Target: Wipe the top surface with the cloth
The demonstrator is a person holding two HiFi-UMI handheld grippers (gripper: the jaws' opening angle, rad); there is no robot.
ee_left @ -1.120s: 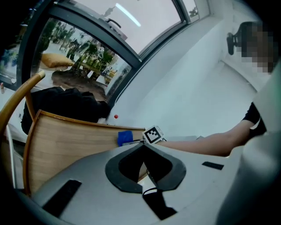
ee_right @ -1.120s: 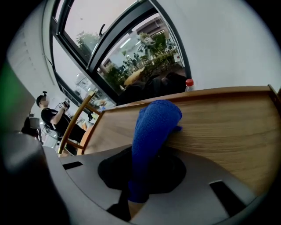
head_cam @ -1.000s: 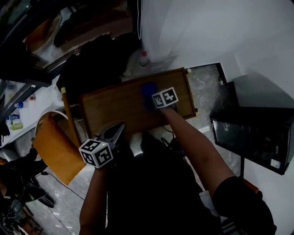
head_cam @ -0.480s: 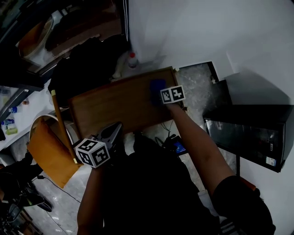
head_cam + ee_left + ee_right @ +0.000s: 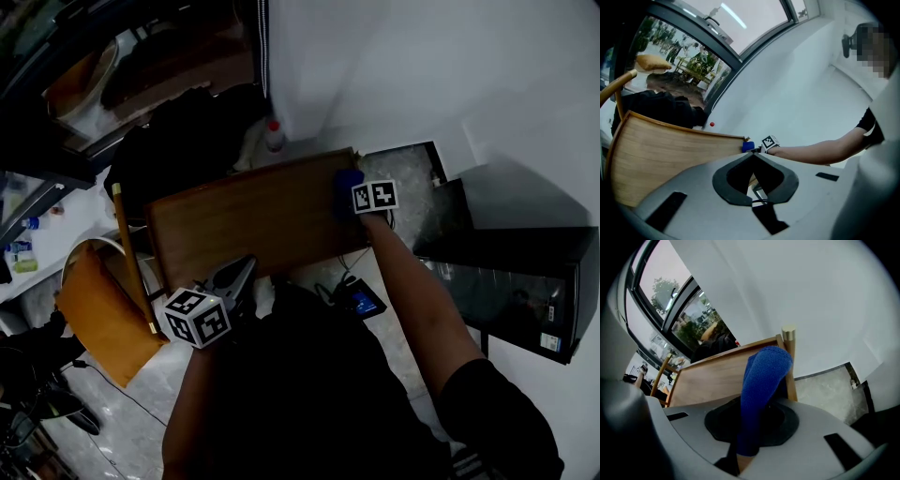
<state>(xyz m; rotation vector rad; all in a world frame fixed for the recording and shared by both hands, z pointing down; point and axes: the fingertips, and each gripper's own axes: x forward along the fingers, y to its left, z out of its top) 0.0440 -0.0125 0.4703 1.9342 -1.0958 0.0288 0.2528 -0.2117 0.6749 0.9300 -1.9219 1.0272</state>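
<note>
Here the wooden top surface point(image 5: 244, 225) lies bare for wiping, so the left gripper point(image 5: 236, 276) idles off its near edge, jaws together on nothing, while the right gripper point(image 5: 356, 190) pinches the blue cloth point(image 5: 348, 178) at the far right corner.

Black short sleeve point(image 5: 483, 398) (black-and-white marker cubes point(image 5: 198, 317))

blue cloth point(image 5: 348, 181) pressed on the wooden top surface point(image 5: 253, 220) near its right corner.

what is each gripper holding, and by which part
The right gripper grips the blue cloth by one end; the rest drapes onto the wooden top. The left gripper is shut, holding nothing.
</note>
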